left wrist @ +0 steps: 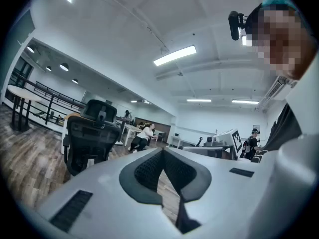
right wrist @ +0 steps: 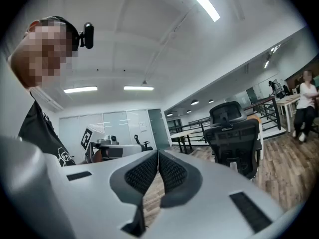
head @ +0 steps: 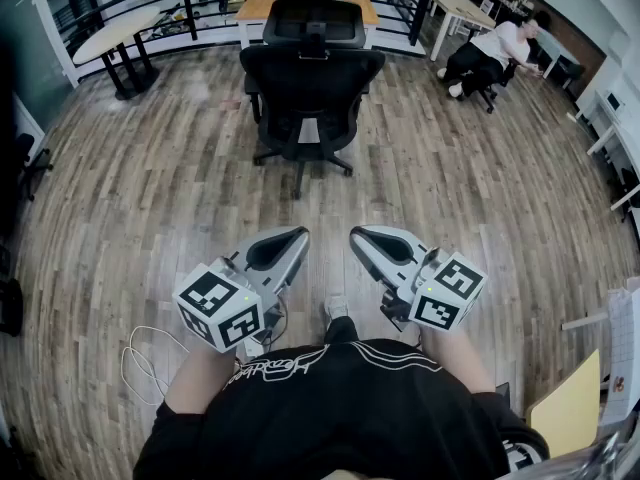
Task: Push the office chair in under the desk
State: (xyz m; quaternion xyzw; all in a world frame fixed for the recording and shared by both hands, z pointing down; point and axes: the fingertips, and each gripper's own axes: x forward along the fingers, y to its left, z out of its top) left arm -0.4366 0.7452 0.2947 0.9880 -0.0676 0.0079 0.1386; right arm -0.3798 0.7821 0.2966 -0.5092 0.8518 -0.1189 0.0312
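Note:
A black office chair (head: pixel 310 73) stands on the wood floor, its back toward me, a short way out from a wooden-topped desk (head: pixel 308 1) beyond it. The chair also shows in the left gripper view (left wrist: pixel 89 133) and the right gripper view (right wrist: pixel 234 136). My left gripper (head: pixel 300 234) and right gripper (head: pixel 355 234) hang side by side close to my body, well short of the chair. Both are shut with nothing between the pads and touch nothing.
A black railing (head: pixel 150 3) runs behind the desk. A round table (head: pixel 115 33) stands at the far left, more desks at the far right. A seated person (head: pixel 490 53) is off to the right of the chair. A white cable (head: pixel 140 358) lies on the floor by my left side.

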